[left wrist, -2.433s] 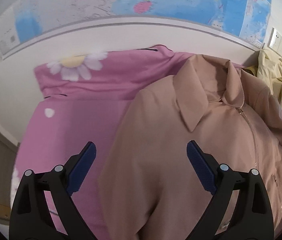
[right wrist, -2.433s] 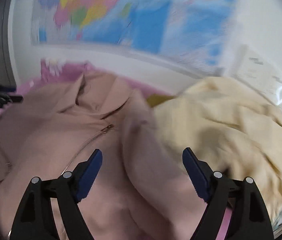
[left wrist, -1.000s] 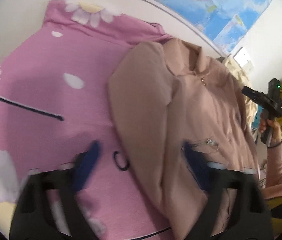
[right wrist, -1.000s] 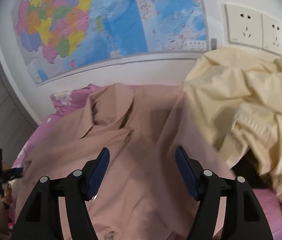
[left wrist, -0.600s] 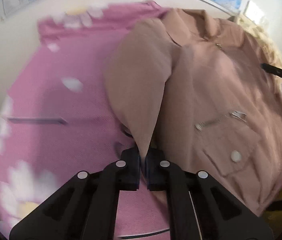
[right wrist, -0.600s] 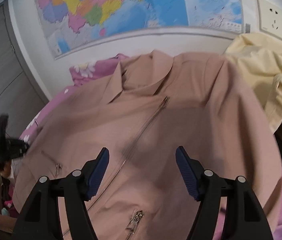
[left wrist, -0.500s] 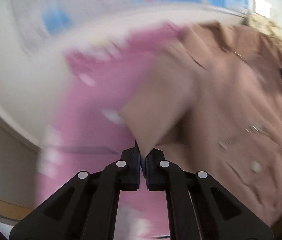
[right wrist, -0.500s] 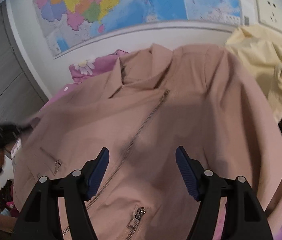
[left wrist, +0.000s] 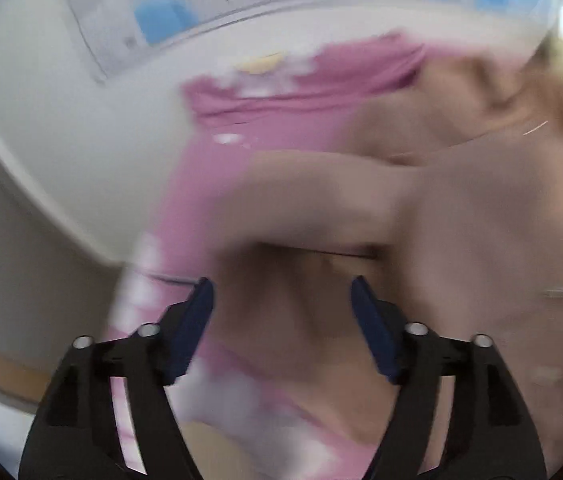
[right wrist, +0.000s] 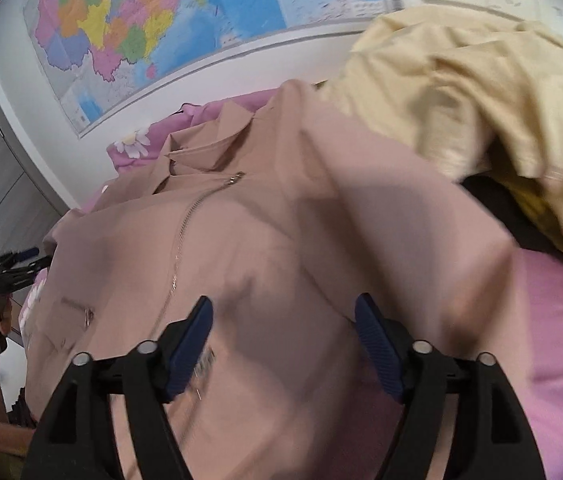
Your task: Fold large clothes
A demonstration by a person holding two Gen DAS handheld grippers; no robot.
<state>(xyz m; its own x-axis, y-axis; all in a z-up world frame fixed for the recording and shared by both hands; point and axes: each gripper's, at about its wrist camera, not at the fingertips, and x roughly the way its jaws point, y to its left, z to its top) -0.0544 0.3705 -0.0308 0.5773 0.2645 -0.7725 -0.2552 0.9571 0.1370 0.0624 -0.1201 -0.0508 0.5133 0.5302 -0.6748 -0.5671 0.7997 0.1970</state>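
Two claws are over the bed, and both have their fingers spread with nothing between them. The left claw (left wrist: 281, 320) hangs above the left sleeve of the tan jacket (right wrist: 265, 248); this view is strongly blurred, so I cannot say exactly how the sleeve lies, but it seems to cross over the jacket body, probably so that the garment becomes narrower for the next fold. The right claw (right wrist: 283, 344) points at the lower front of the jacket, near the zipper (right wrist: 185, 220).

The jacket lies face up on the pink bedsheet (right wrist: 561, 344), with its collar toward the head edge of the bed, below the wall map (right wrist: 153, 24). Its right side touches the pile of yellow clothes (right wrist: 481, 92), which sits at the far right corner of the bed, likely waiting for its turn.

I judge that the folding is at an early stage: the right sleeve looks not yet folded in. The right claw would need to take that sleeve near the yellow pile without also catching the yellow cloth.
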